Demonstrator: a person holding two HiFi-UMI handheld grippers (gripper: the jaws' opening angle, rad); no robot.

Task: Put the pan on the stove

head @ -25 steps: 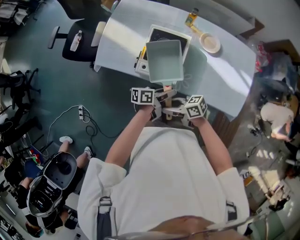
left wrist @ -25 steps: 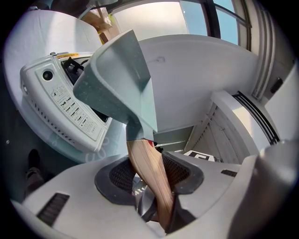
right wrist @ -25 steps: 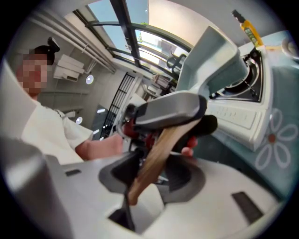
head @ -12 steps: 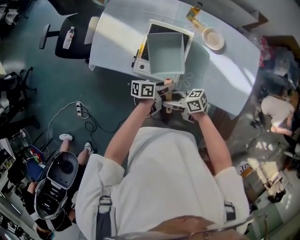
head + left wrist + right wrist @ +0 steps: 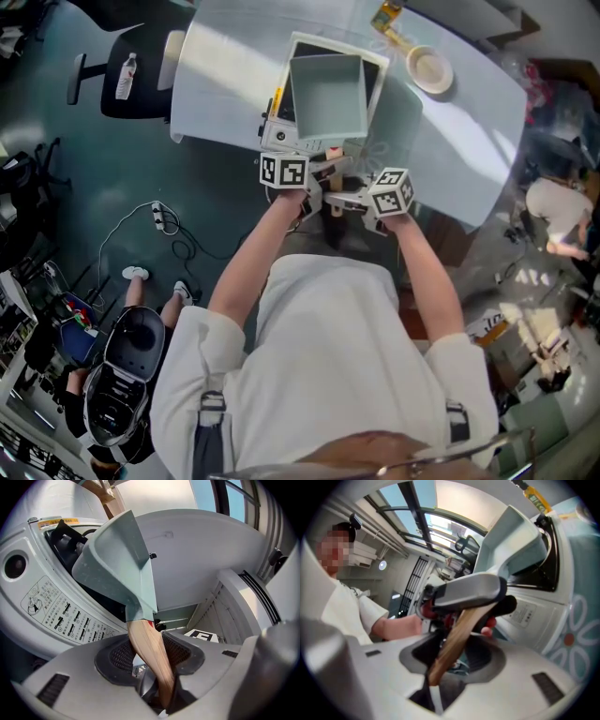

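A square pale-green pan (image 5: 328,94) with a wooden handle (image 5: 334,155) sits over the white portable stove (image 5: 275,137) on the table; whether it rests on the stove I cannot tell. My left gripper (image 5: 315,184) and right gripper (image 5: 349,199) meet at the handle, side by side. In the left gripper view the handle (image 5: 147,651) runs between the jaws, which are shut on it, up to the pan (image 5: 117,559) above the stove (image 5: 42,602). In the right gripper view the jaws are shut on the handle (image 5: 457,637) too, behind the left gripper (image 5: 464,590).
A small round dish (image 5: 430,68) and a bottle (image 5: 384,16) stand at the table's far right. A flower-print mat (image 5: 398,122) lies right of the stove. An office chair (image 5: 117,80) stands left of the table. A power strip (image 5: 159,217) and cable lie on the floor.
The pan and both grippers have moved forward a little, so the pan covers more of the stove. Both grips on the handle are the same.
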